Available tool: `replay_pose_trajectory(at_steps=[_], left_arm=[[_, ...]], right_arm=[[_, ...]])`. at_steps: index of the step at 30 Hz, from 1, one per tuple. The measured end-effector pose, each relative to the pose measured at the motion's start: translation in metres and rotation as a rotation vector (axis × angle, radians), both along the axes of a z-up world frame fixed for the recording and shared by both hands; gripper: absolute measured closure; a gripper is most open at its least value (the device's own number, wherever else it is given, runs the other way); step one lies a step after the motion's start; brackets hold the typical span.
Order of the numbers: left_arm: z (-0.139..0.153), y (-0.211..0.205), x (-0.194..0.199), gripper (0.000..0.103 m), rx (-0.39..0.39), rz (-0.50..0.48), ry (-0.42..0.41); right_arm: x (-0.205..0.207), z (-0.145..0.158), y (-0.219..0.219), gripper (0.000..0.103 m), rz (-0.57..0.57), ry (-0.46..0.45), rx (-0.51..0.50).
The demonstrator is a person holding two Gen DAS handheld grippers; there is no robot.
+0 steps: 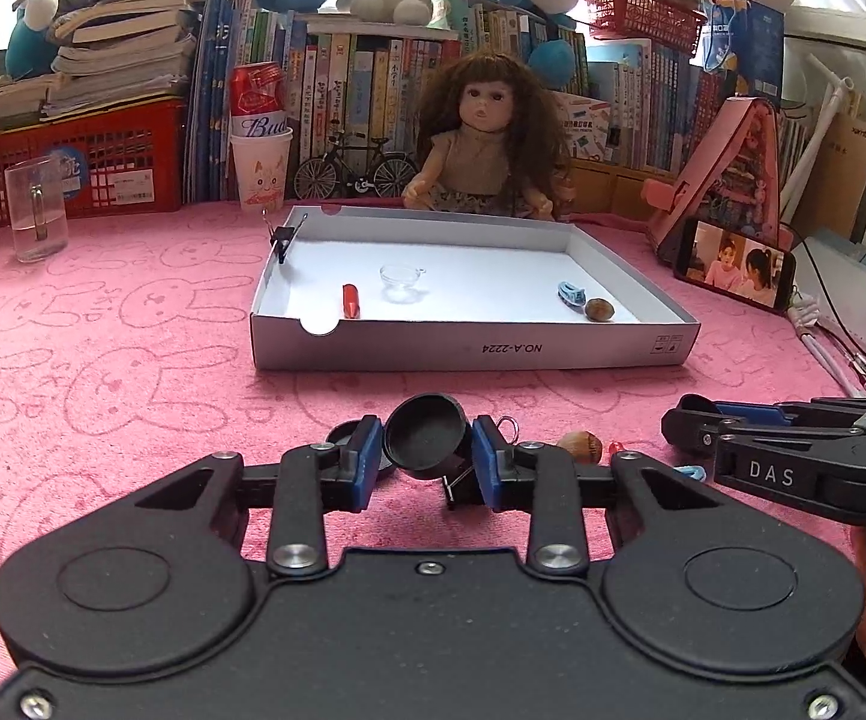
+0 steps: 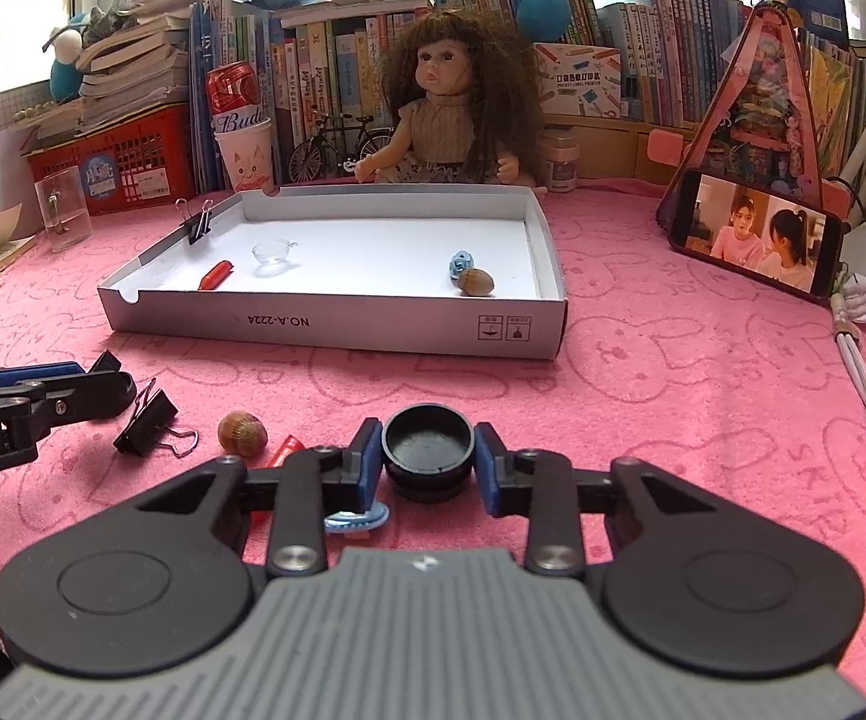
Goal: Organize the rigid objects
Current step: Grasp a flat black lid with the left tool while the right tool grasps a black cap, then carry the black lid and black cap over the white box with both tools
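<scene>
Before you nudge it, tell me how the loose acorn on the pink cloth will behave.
The acorn looks rounded and egg-shaped, so it would probably roll or wobble off-line. It seems hard and light. The soft pink cloth may slow it quickly.

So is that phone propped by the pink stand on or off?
On. The phone leans against the pink stand, and its screen is lit, showing a video of two people in pink tops.

Matt black plastic cap [image 2: 428, 441] on fuzzy pink cloth [image 2: 673, 372].
</scene>
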State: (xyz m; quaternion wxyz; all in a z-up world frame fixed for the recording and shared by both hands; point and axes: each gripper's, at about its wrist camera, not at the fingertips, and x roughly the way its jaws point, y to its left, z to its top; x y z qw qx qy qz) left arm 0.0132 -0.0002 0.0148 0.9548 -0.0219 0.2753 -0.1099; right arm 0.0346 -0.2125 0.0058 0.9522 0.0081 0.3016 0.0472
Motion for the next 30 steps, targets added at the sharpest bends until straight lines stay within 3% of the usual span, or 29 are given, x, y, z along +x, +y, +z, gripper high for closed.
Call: replay_pose_trajectory(at_steps=[30], left_arm=[[0.026, 0.01, 0.053, 0.072, 0.014, 0.048, -0.045]], right_arm=[[0.029, 0.022, -0.005, 0.065, -0.011, -0.056, 0.009]])
